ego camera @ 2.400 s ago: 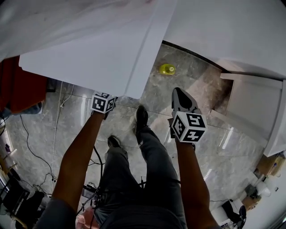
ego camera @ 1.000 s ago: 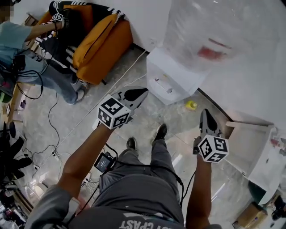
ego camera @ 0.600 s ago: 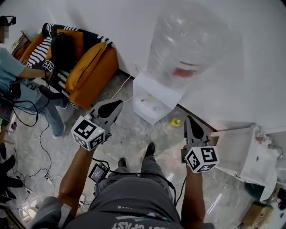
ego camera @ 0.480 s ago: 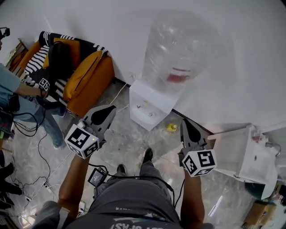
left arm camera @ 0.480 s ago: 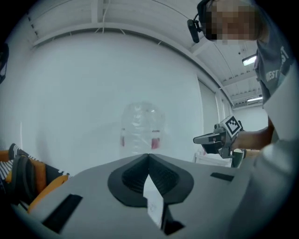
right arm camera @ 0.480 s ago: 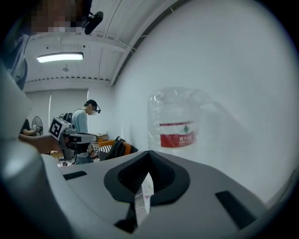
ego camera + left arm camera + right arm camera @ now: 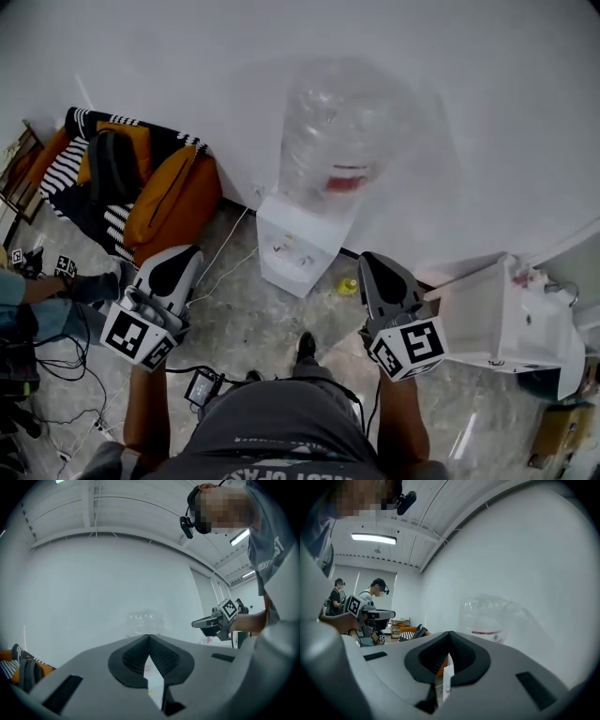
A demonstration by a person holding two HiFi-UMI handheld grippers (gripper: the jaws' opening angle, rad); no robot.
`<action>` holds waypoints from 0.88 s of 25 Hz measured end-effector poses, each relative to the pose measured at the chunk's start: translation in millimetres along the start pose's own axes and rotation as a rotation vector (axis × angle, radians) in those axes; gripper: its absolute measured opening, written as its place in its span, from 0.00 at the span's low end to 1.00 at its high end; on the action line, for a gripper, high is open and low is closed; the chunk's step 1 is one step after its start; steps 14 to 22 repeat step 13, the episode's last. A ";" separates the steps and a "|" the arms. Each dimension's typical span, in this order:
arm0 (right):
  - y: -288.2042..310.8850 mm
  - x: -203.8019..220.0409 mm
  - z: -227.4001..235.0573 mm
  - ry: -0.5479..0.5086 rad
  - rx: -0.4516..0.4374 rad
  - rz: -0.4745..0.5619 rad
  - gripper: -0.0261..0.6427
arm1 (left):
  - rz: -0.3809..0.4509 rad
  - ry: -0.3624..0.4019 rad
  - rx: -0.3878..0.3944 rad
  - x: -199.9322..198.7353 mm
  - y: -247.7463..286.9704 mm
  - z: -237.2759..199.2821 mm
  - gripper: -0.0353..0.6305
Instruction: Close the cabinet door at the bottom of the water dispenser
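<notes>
A plain white wall (image 7: 187, 56) and a grey marbled floor (image 7: 253, 319) framed the scene, with the water dispenser (image 7: 295, 246) standing against the wall near the middle of the head view. Well to the left of the dispenser sat an orange couch (image 7: 173, 202) draped with a striped throw.

Nearer, to the dispenser's lower left, the left gripper (image 7: 180, 255) was held up level. Its jaws were pressed fully together with nothing between them, as its own view showed. On top of the dispenser stood a large clear bottle (image 7: 333, 131). A small yellow object (image 7: 348, 284) lay on the floor just right of the dispenser's base. To the dispenser's lower right, the right gripper (image 7: 373, 262) hung at about the same height, its jaws also closed on nothing. Farther right of the dispenser stood a low white unit (image 7: 497, 314).

The cabinet door belonged at the foot of the dispenser's front, but the steep downward angle squeezed that face too much to show it. No panel could be seen standing out from the body. Both grippers were high, empty and well apart from that lower front, so the task appeared to be either finished or not in hand. If the door was still ajar, the next move would call for crouching and pushing a closed jaw tip flat against the panel until it seated.
</notes>
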State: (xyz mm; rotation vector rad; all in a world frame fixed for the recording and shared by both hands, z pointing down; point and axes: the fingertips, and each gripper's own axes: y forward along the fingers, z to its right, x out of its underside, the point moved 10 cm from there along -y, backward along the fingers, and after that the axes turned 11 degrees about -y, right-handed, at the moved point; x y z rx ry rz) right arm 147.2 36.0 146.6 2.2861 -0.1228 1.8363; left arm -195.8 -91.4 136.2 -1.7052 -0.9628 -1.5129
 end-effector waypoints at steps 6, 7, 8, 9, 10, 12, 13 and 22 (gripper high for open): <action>-13.7 -5.0 -9.2 -0.012 0.017 0.008 0.07 | 0.001 -0.010 -0.014 4.1 -18.8 -3.1 0.08; -15.5 3.8 -12.4 -0.019 0.023 0.012 0.07 | 0.008 -0.005 -0.015 14.2 -22.0 -4.1 0.08; -17.2 12.2 -15.3 -0.026 0.028 0.015 0.07 | 0.015 -0.002 -0.016 23.6 -24.9 -4.8 0.08; -18.2 19.9 -17.4 -0.031 0.033 0.016 0.07 | 0.020 0.000 -0.016 31.8 -26.8 -5.7 0.08; -18.2 26.9 -18.5 -0.032 0.037 0.016 0.07 | 0.023 0.001 -0.016 38.7 -27.5 -7.1 0.08; -16.2 39.3 -19.0 -0.026 0.046 0.010 0.07 | 0.020 0.002 -0.017 50.0 -25.9 -10.6 0.08; -14.8 45.1 -18.9 -0.022 0.050 0.007 0.07 | 0.017 0.002 -0.018 55.2 -24.6 -12.6 0.08; -14.8 45.1 -18.9 -0.022 0.050 0.007 0.07 | 0.017 0.002 -0.018 55.2 -24.6 -12.6 0.08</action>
